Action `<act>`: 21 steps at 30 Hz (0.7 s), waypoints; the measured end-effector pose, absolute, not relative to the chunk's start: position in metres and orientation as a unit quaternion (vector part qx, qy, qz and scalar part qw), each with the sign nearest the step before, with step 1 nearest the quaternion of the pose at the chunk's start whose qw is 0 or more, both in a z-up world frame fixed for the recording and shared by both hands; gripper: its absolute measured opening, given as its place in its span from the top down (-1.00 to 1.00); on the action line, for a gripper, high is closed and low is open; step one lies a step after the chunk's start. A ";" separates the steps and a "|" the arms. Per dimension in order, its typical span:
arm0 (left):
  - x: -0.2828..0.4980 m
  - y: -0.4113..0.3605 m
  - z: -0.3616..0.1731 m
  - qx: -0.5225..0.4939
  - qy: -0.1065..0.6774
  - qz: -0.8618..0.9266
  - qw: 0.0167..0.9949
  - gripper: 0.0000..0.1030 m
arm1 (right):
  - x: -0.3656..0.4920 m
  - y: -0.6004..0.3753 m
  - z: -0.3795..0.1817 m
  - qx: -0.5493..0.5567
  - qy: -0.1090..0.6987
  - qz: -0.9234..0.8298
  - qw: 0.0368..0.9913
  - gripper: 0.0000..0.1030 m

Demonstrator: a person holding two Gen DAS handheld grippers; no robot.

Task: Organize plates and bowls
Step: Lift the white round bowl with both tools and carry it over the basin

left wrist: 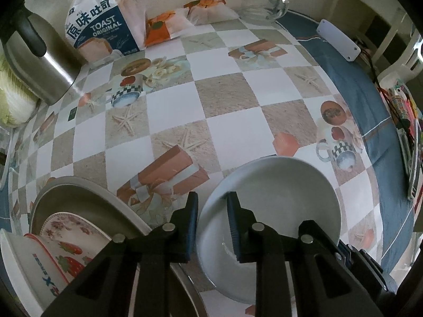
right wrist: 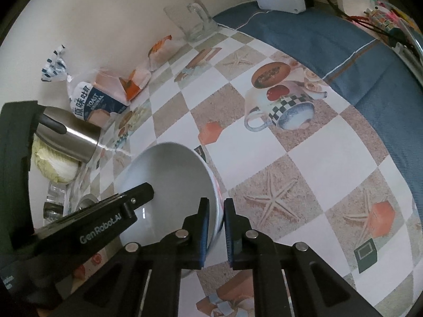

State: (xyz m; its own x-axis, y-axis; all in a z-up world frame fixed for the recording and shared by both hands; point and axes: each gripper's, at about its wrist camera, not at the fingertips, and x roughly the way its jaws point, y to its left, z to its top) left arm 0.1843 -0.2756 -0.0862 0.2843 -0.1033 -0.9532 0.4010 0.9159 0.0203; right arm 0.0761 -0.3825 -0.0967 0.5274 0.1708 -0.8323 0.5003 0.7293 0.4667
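Note:
A plain white bowl (left wrist: 280,198) is tilted above the patterned tablecloth, and both grippers grip its rim. My left gripper (left wrist: 212,198) straddles its near left rim, one finger outside, one inside. My right gripper (right wrist: 215,206) is shut on the same bowl's (right wrist: 169,174) right rim. The left gripper's body (right wrist: 105,224) crosses the bowl in the right wrist view. At lower left of the left wrist view a metal pan (left wrist: 79,198) holds a floral plate (left wrist: 66,227) and a strawberry-print bowl (left wrist: 53,259).
A steel kettle (left wrist: 39,60), a cabbage (left wrist: 15,100), a toast bag (left wrist: 103,23) and wrapped snacks (left wrist: 206,10) line the far wall. A glass mug (right wrist: 193,18) stands at the back. A blue cloth (right wrist: 343,50) covers the table's right side, with a white box (right wrist: 280,1) on it.

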 end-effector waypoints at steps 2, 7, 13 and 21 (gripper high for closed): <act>0.184 -0.274 -0.086 0.127 0.575 -0.164 0.792 0.56 | 0.076 -0.382 -0.096 0.354 0.475 -0.104 0.799 0.76; 0.181 -0.272 -0.081 0.114 0.570 -0.174 0.795 0.57 | 0.074 -0.384 -0.096 0.360 0.475 -0.104 0.796 0.76; 0.176 -0.271 -0.051 0.101 0.547 -0.191 0.809 0.57 | 0.072 -0.387 -0.080 0.357 0.464 -0.107 0.803 0.76; 0.167 -0.249 0.002 0.085 0.510 -0.192 0.834 0.57 | 0.069 -0.376 -0.035 0.342 0.431 -0.091 0.830 0.76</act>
